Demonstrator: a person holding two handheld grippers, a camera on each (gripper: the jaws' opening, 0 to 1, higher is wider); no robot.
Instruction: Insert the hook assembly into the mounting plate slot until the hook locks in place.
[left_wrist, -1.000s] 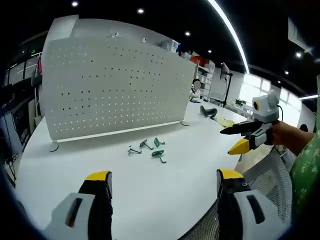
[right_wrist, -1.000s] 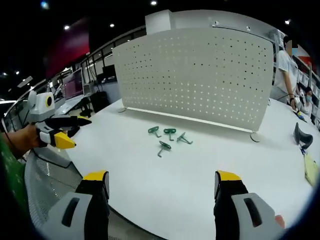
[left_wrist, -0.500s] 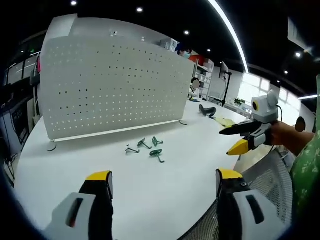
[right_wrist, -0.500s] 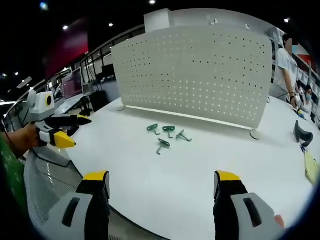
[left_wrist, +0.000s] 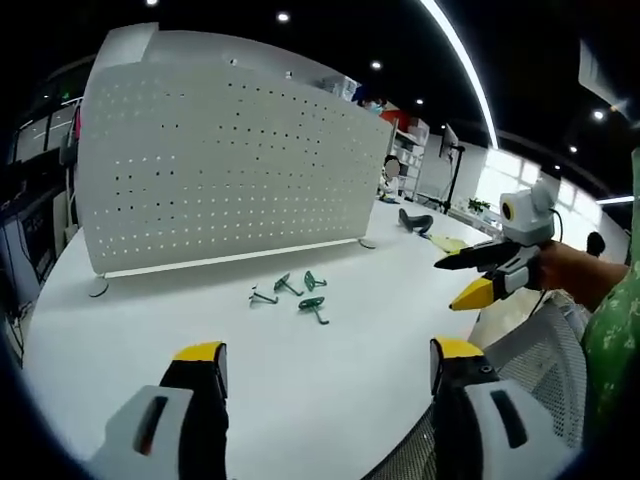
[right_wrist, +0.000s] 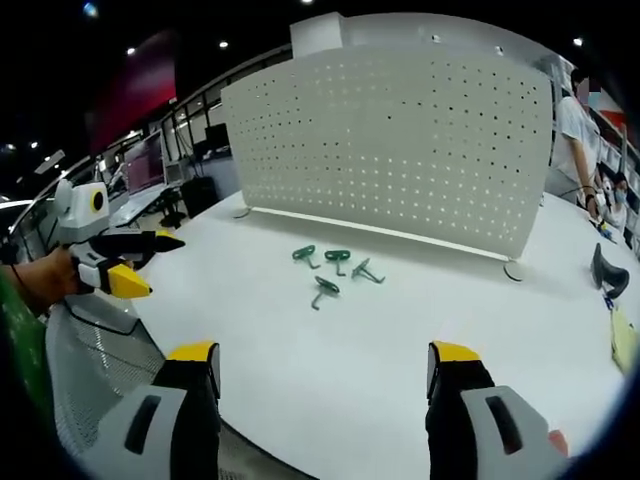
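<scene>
Hooks (left_wrist: 300, 293), four, green, small; orientation unclear, clustered on white table (left_wrist: 120, 350) before upright pegboard (left_wrist: 220, 170). Left gripper (left_wrist: 318, 365) and right gripper (right_wrist: 320, 368) spread wide, empty, well short of hooks.

Grey tool (left_wrist: 318, 370) jaws with yellow tips, black inner faces, green sleeve (left_wrist: 612, 340)

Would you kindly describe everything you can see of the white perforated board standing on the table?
The perforated board is a wide, gently curved white panel, seemingly metal, with regular rows of small holes. It stands upright across the far side of the white table on small round feet at its lower corners. Nothing hangs on it. Four green hooks lie loose on the table before it, apart from it.
</scene>
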